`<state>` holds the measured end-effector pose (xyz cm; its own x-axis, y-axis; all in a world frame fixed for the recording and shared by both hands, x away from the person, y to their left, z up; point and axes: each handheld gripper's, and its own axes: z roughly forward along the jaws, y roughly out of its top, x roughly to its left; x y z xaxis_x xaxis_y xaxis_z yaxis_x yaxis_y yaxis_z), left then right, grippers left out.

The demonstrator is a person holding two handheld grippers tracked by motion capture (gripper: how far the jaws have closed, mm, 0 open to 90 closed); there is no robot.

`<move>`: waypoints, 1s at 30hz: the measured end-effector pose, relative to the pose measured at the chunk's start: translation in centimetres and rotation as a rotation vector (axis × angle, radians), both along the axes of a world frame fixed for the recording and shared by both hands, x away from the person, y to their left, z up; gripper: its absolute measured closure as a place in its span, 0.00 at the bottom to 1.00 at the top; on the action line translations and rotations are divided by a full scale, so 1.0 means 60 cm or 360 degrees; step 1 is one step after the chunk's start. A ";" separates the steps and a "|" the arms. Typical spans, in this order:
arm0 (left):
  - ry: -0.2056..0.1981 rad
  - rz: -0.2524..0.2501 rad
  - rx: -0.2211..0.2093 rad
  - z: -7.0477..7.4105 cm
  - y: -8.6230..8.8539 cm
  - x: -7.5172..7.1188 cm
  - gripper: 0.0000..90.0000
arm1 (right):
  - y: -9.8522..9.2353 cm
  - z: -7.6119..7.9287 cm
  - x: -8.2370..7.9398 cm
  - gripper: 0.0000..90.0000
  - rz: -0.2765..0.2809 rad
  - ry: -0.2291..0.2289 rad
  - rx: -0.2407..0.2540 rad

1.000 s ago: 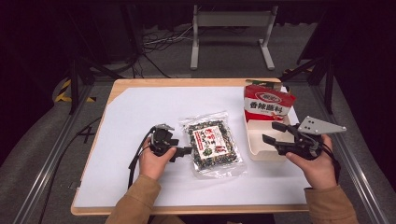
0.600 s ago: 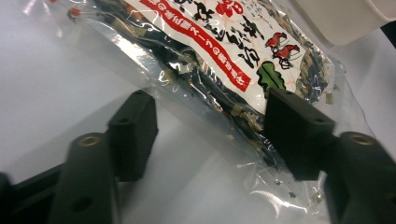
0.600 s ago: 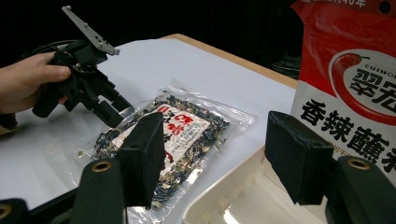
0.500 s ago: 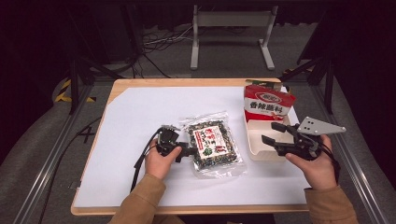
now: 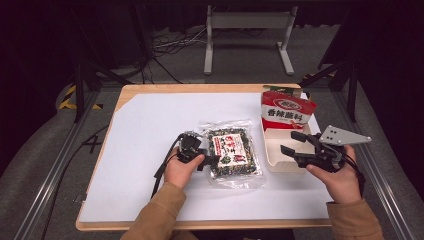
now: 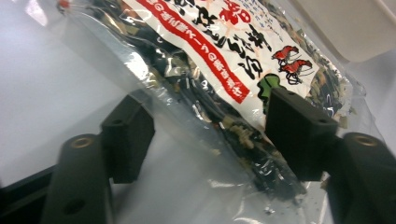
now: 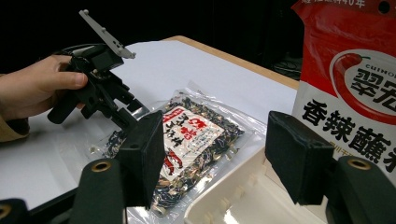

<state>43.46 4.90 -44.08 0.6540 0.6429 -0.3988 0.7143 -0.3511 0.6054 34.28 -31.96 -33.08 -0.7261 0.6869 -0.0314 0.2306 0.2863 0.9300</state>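
left tool (image 5: 212, 161) straddles near-left edge of seaweed packet (image 5: 233, 154) mid-counter (image 5: 145, 130), jaws just reopening, gap remains, seeking grip. right tool (image 5: 287, 142) wide, empty, waits over white tray (image 5: 275, 161) at right edge, likely packet's destination.

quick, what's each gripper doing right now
Left gripper: jaws apart around the clear snack bag's edge; grip cannot be told.
Right gripper: open, empty, over the white tray.

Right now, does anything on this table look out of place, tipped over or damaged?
Nothing is spilled or torn. The clear seaweed snack bag lies slightly askew on the white mat, its near edge between the left gripper's open jaws. The red seasoning pouch stands propped in the white tray.
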 end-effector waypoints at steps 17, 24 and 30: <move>-0.0078 -0.0044 0.0038 -0.003 -0.030 -0.008 0.39 | 0.006 -0.006 0.004 0.43 0.0007 0.0019 -0.0019; 0.0025 -0.0045 -0.0074 -0.005 -0.022 -0.004 0.59 | 0.007 -0.010 0.005 0.43 0.0006 0.0029 -0.0029; 0.0115 0.0029 -0.0164 -0.007 -0.013 -0.005 0.72 | 0.005 -0.010 0.005 0.43 0.0006 0.0029 -0.0027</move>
